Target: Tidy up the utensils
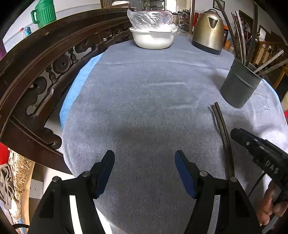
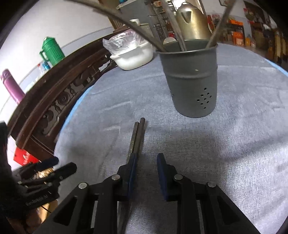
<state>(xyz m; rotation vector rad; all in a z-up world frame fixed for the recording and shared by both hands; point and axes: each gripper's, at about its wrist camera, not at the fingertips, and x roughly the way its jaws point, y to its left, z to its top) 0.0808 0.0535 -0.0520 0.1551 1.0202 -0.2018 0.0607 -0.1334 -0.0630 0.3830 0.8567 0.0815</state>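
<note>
A pair of dark chopsticks (image 2: 138, 135) lies side by side on the blue-grey cloth, a little in front of a grey perforated utensil holder (image 2: 190, 79) with several chopsticks standing in it. My right gripper (image 2: 146, 162) hovers low over the near end of the pair. Its jaws stand a narrow gap apart with only cloth between them, and the chopsticks pass under its left finger (image 2: 132, 163). In the left wrist view the chopsticks (image 1: 220, 122) lie at the right beside the right gripper (image 1: 237, 134), with the holder (image 1: 239, 84) beyond. My left gripper (image 1: 144, 162) is open and holds nothing above bare cloth.
A brass-coloured kettle (image 1: 208, 30) and a white bowl (image 1: 153, 38) with a plastic bag in it stand at the far end of the table. A dark carved wooden rail (image 1: 45, 59) runs along the left edge. Behind it are a green jug (image 1: 44, 12) and a purple bottle (image 2: 11, 86).
</note>
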